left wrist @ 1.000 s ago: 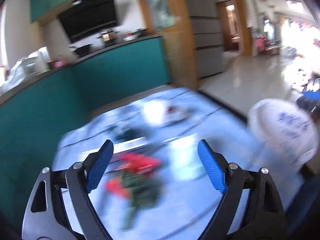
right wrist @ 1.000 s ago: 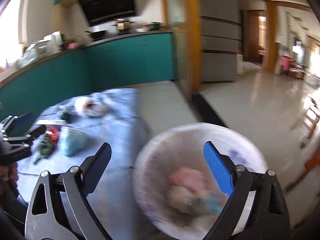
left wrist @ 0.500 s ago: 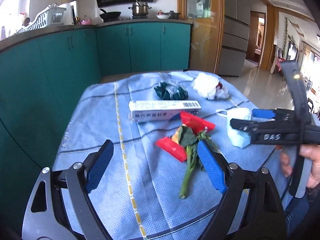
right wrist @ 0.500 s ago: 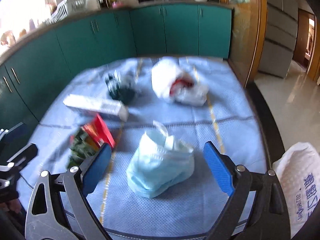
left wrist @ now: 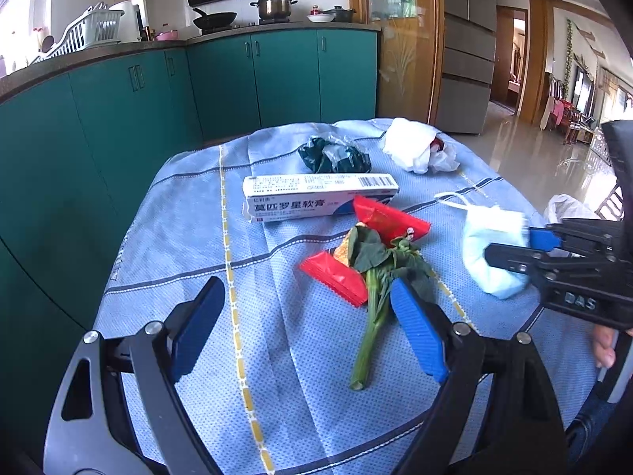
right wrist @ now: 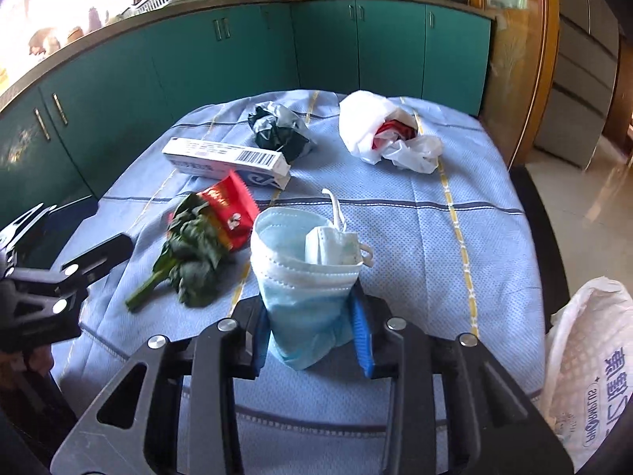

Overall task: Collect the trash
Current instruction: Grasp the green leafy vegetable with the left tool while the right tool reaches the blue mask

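Right now the right gripper has its blue pads pinched onto the lower part of a crumpled light-blue face mask, which stands up between them with its white ear loops flopping over the top; in the left wrist view the same mask sits at the near right edge of the table, clamped at the tip of that gripper. The left gripper hangs with its jaws wide apart and nothing between them, above the blue checked tablecloth just short of a leafy green vegetable stalk. Around the stalk lie a red snack wrapper, a white ointment box, a dark green crumpled bag and a white plastic bag with something red inside. A white printed bin bag shows at the lower right, beside the table, likely the place for the trash. The mask looks very light and limp, so it should lift with little force, but it will sag and the loops may snag; gripping the bunched fabric, as here, seems safer than a loop. The stalk looks soft and bruisable, best taken across its firmer stem. The wrapper is thin and slick and probably needs a pinch at a raised edge, while the box is stiff and can be clasped across its narrow sides.
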`<state>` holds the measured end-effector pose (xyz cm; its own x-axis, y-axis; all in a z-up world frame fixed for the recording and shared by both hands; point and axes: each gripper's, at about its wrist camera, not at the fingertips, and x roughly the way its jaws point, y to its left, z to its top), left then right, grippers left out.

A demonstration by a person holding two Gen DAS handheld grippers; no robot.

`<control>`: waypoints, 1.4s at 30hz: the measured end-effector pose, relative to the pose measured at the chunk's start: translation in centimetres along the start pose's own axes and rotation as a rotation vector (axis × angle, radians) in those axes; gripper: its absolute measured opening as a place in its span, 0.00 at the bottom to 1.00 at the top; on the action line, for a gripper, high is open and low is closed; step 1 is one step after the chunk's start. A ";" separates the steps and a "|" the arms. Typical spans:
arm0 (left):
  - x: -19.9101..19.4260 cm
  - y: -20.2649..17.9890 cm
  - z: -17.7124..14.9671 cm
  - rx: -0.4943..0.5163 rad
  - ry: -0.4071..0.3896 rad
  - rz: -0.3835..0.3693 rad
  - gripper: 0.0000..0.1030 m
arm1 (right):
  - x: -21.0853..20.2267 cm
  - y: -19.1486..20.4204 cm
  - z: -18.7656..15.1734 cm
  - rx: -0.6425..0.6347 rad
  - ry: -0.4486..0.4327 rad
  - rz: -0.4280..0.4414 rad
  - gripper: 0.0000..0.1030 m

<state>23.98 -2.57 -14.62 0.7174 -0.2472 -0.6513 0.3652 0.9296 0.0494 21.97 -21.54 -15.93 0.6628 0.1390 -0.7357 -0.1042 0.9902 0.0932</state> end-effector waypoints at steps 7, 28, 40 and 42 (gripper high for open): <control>0.9 -0.2 -0.4 -0.001 0.025 0.006 0.84 | -0.7 0.5 -0.5 -0.056 -0.030 -0.084 0.41; 0.7 -1.7 -1.8 0.012 0.095 -0.187 0.13 | -1.2 -0.1 -0.2 -0.025 -0.066 -0.117 0.64; 1.6 -2.2 -2.8 0.043 0.113 -0.096 0.48 | -1.0 0.2 -0.1 -0.017 -0.068 -0.097 0.71; 1.5 -2.4 -2.6 0.049 0.111 -0.111 0.31 | -0.9 0.1 -0.1 -0.013 -0.066 -0.099 0.71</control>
<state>22.62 -4.41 -17.70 0.6020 -0.3130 -0.7346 0.4686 0.8834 0.0076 21.23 -21.54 -15.32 0.7174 0.0418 -0.6954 -0.0450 0.9989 0.0136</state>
